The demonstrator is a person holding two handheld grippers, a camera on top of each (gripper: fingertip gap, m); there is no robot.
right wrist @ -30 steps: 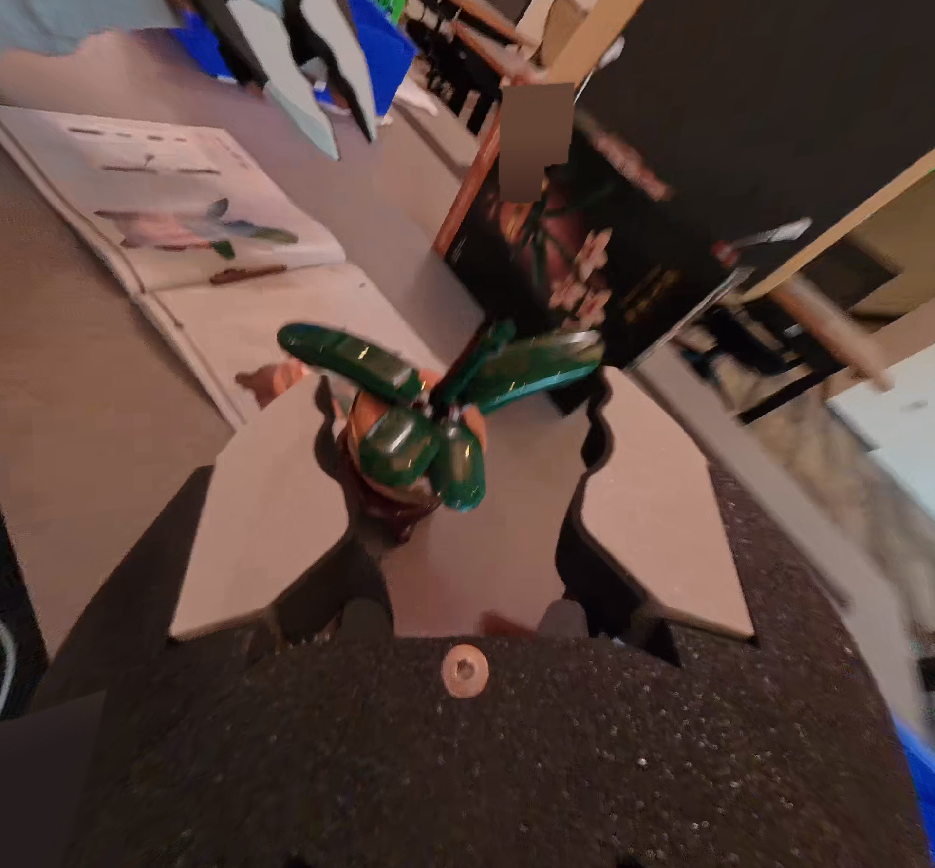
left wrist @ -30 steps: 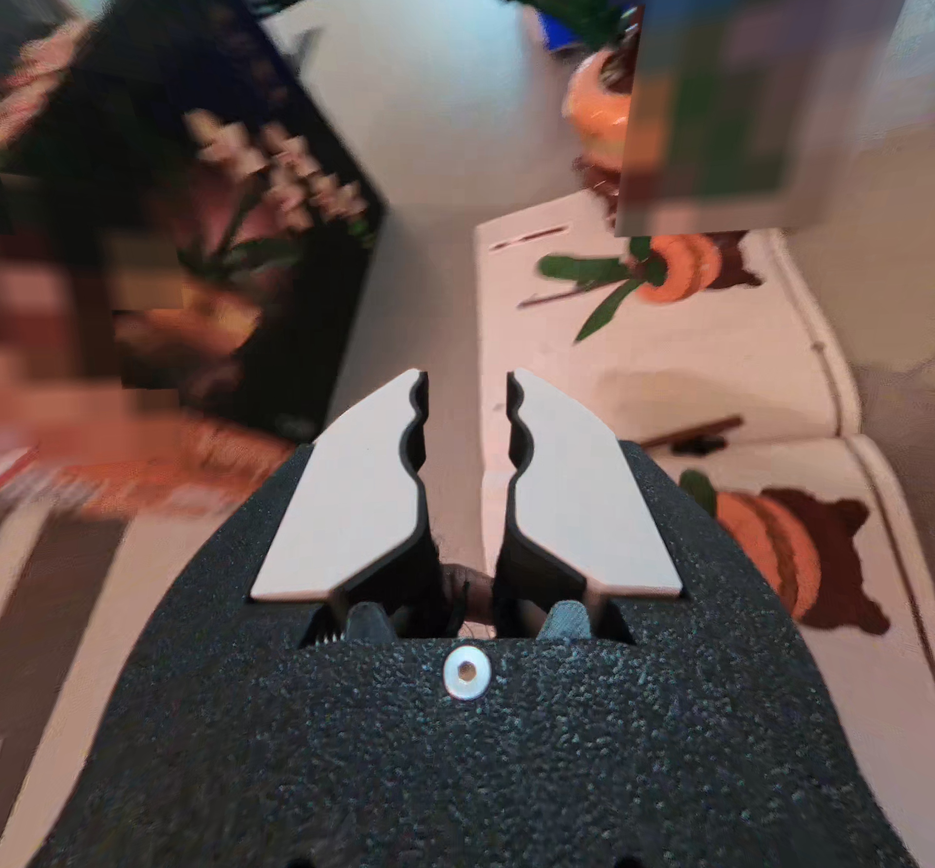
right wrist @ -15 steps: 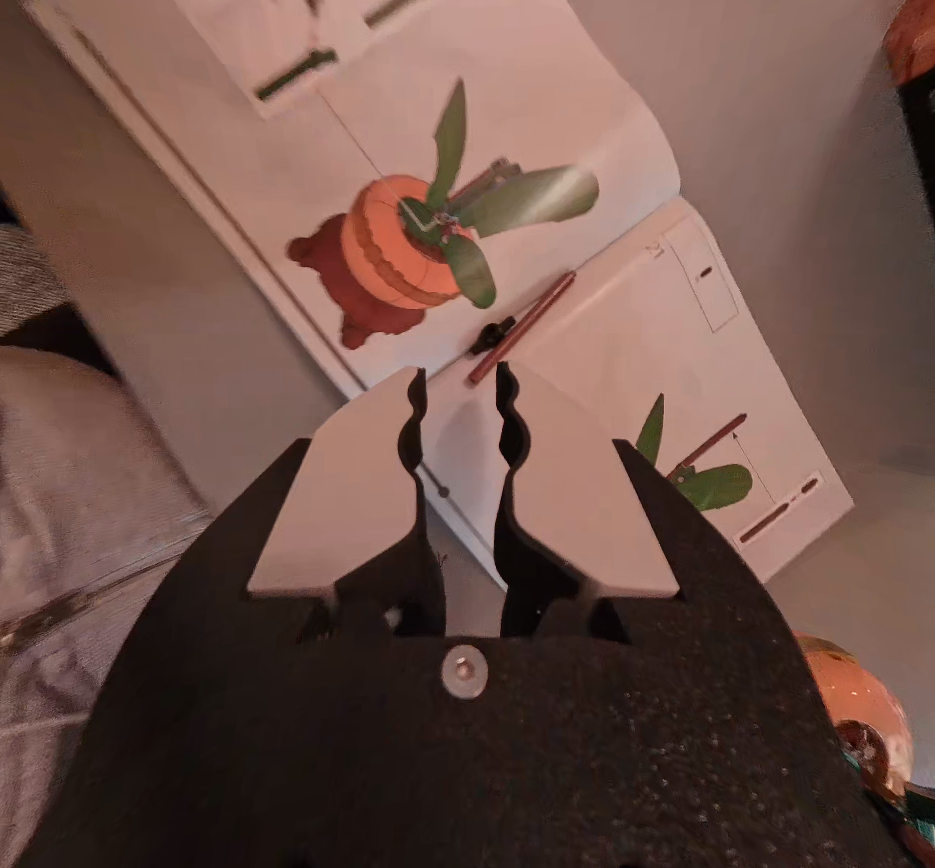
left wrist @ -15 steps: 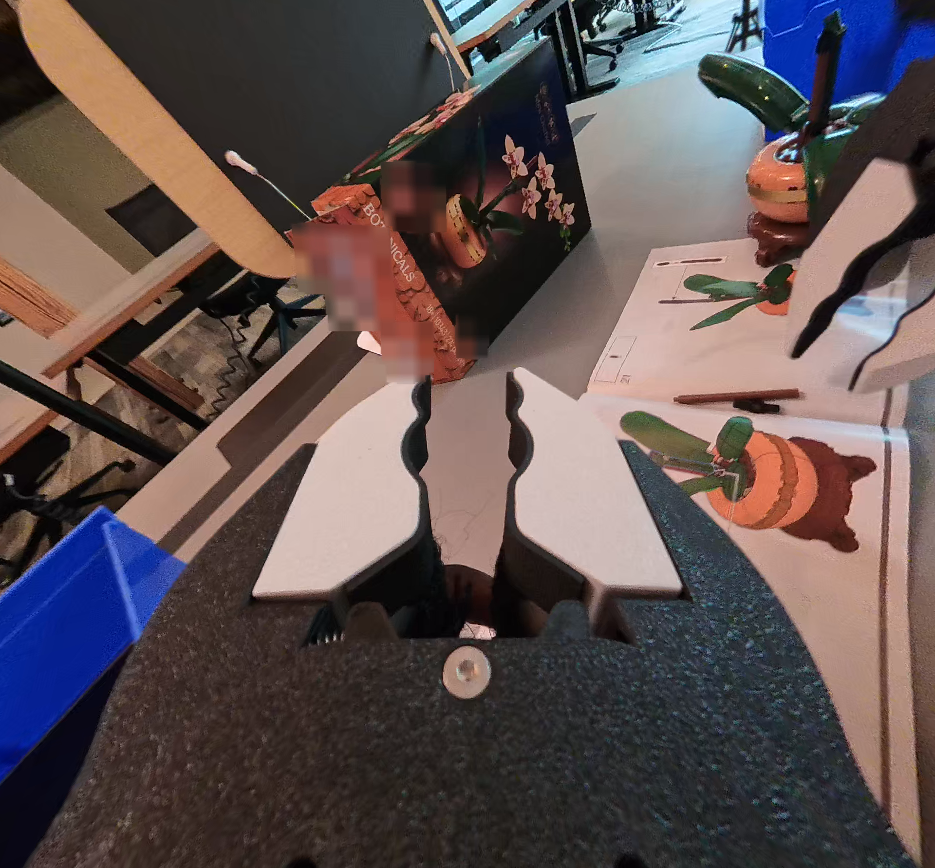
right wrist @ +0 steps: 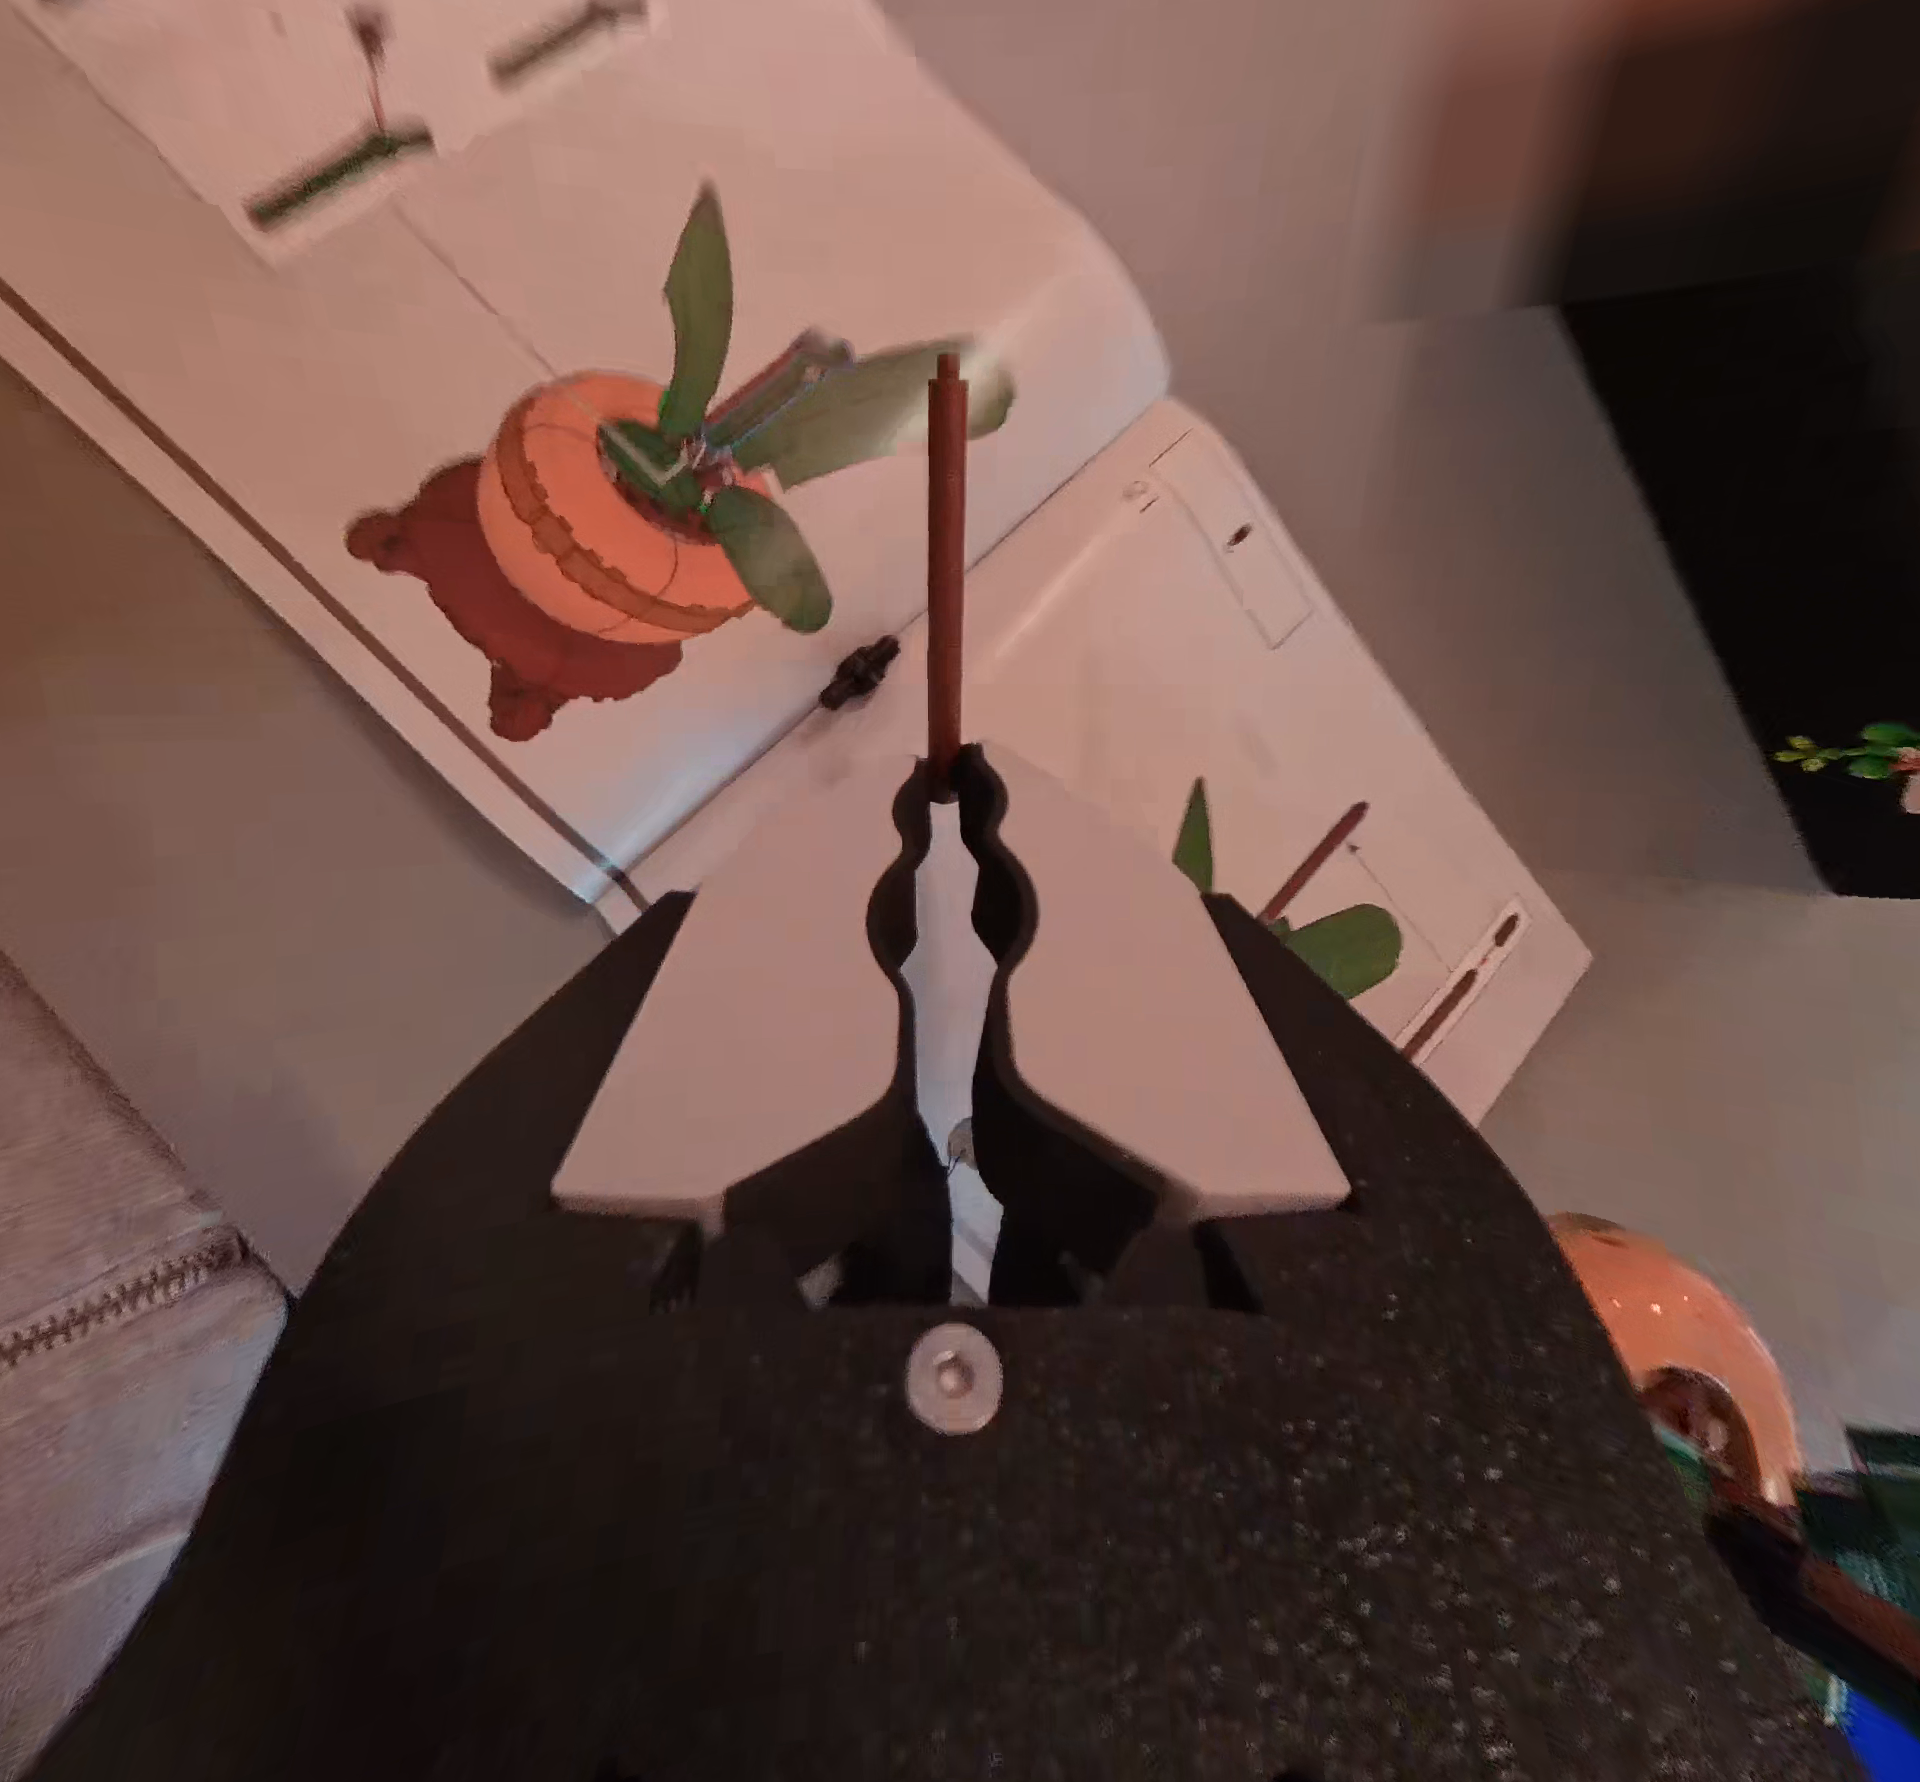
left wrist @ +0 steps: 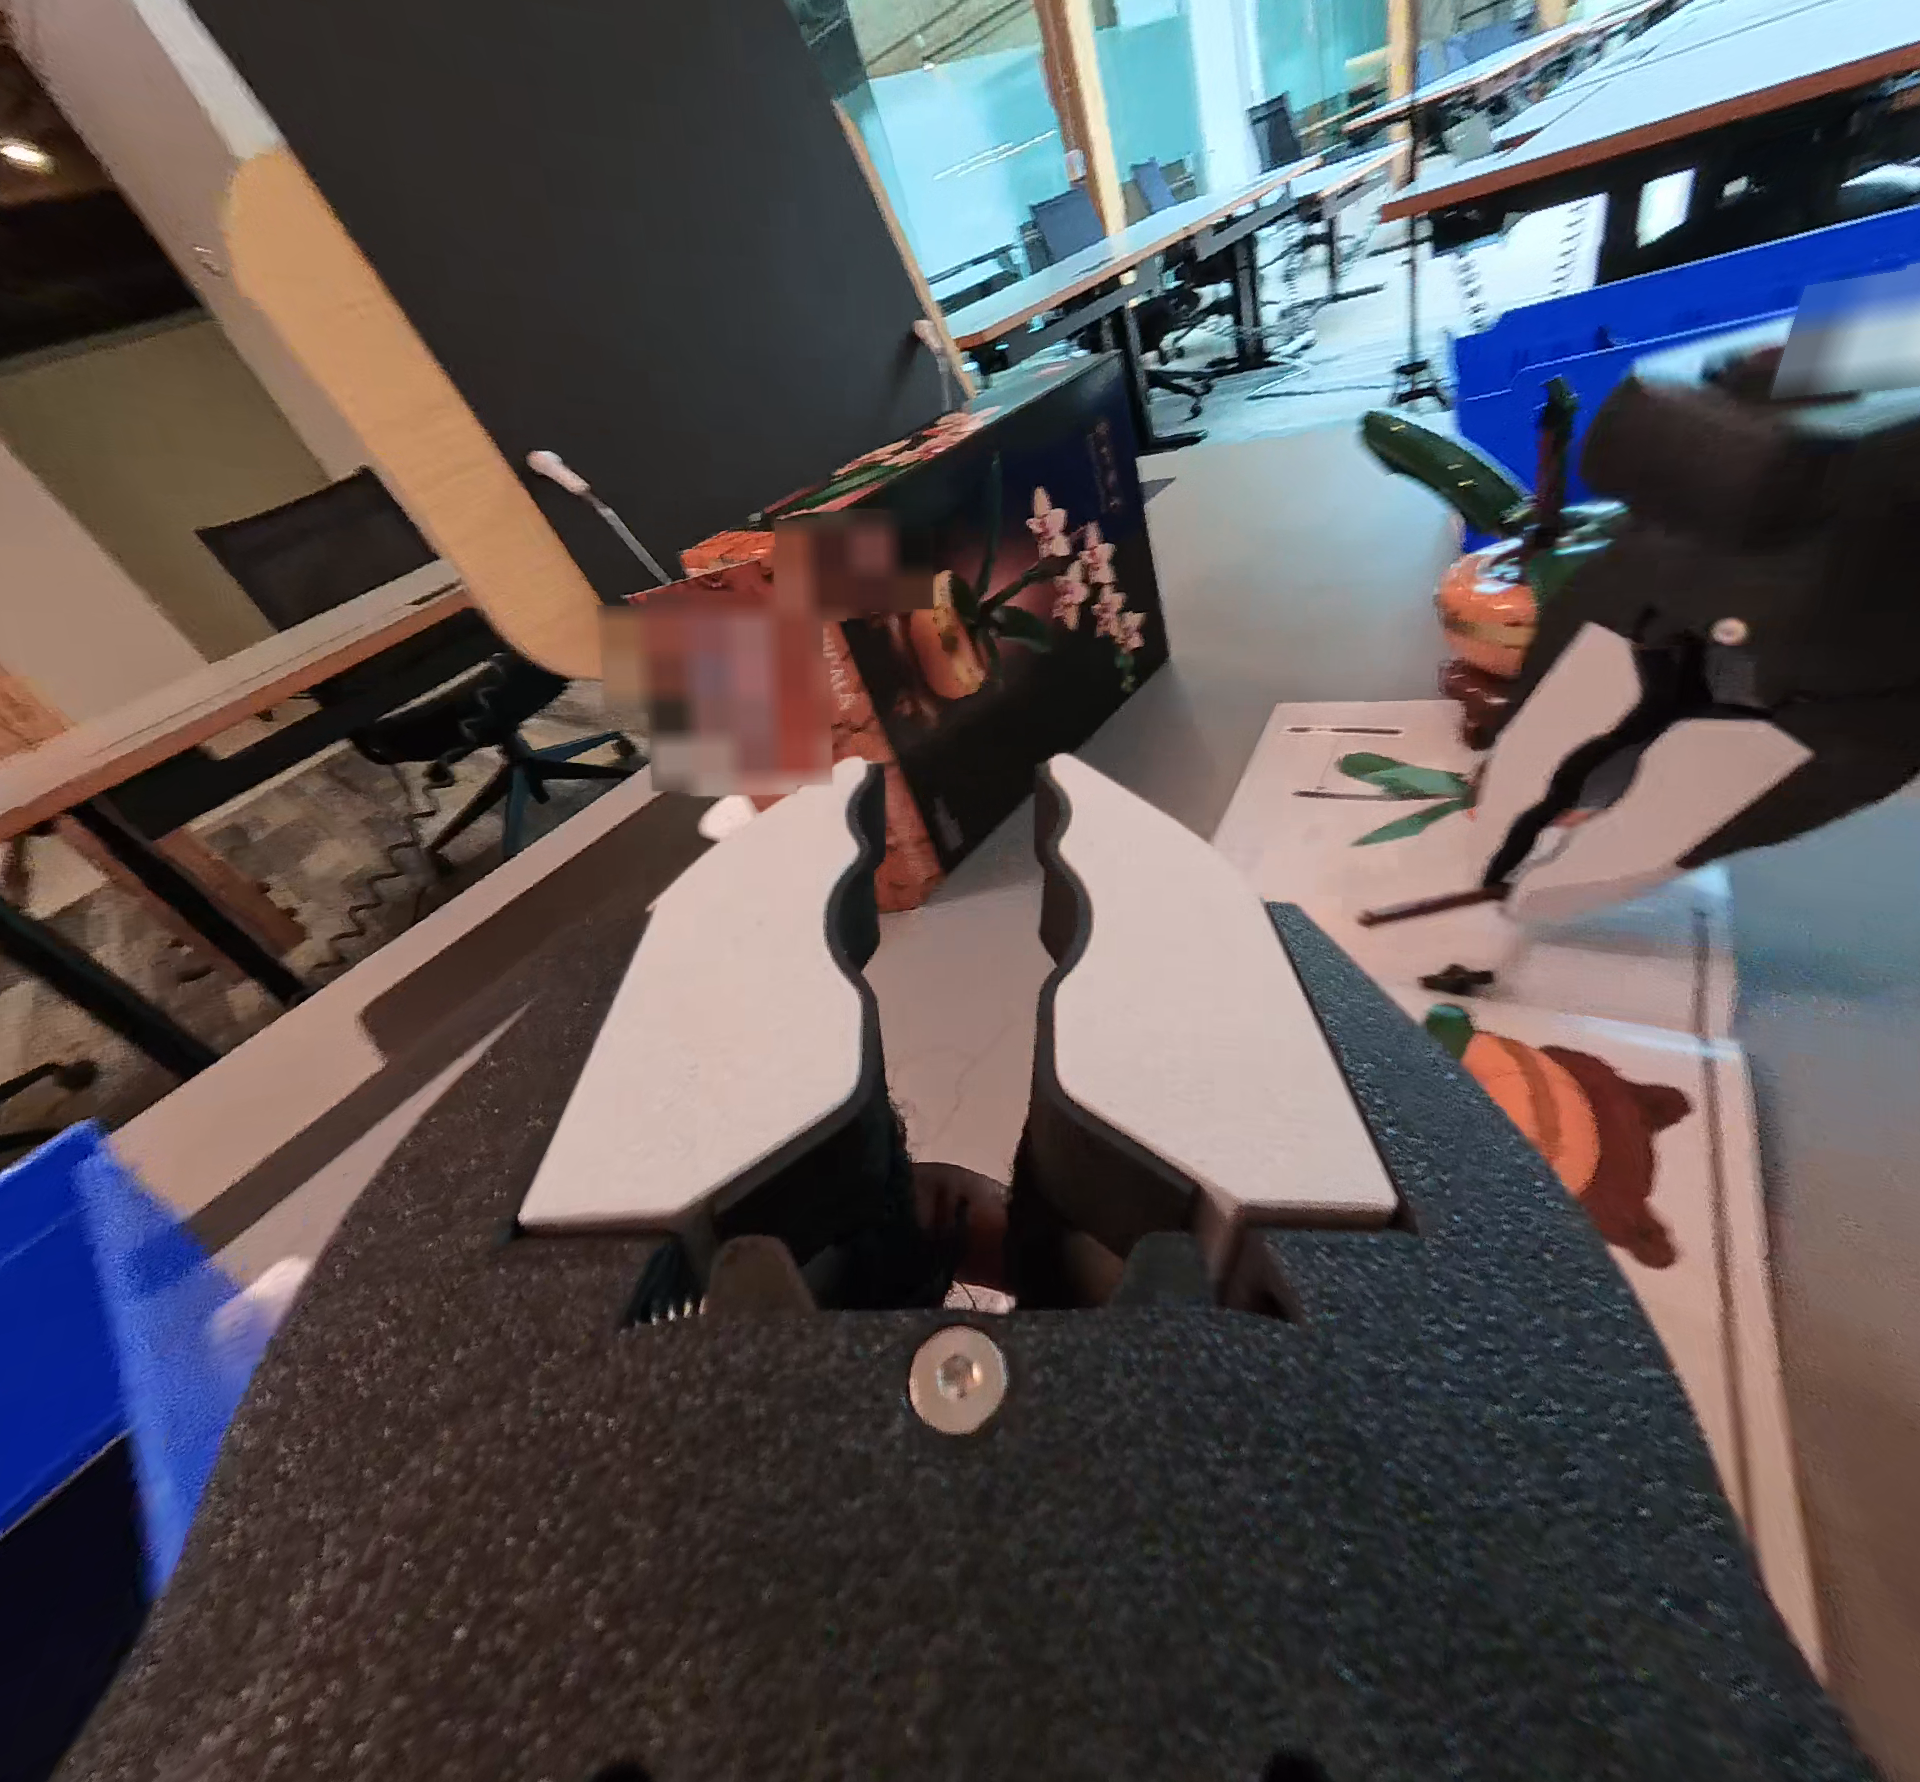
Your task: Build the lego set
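Note:
My right gripper (right wrist: 951, 776) is shut on one end of a thin brown Lego rod (right wrist: 945, 569) and holds it just above the open instruction booklet (right wrist: 1039, 174). A small black connector piece (right wrist: 860, 672) lies on the booklet beside it. The orange pot model with green leaves (left wrist: 1486, 610) stands at the booklet's far end and shows at the lower right of the right wrist view (right wrist: 1683, 1337). My left gripper (left wrist: 951, 797) is open and empty, above the table left of the booklet (left wrist: 1278, 828). The right gripper (left wrist: 1507, 885) with the rod (left wrist: 1423, 906) shows in the left wrist view.
The dark Lego box (left wrist: 997, 610) stands on the grey table behind my left gripper. Blue bins sit at the far right (left wrist: 1662, 361) and near left (left wrist: 83, 1317). A grey cloth (right wrist: 104, 1213) lies at the table's edge. Office desks and chairs fill the background. Across from one pair of fingers to the other is roughly 20 cm.
My right gripper has shut on the brown rod that lay on the booklet and raised it. The left gripper has tilted up slightly and stays open.

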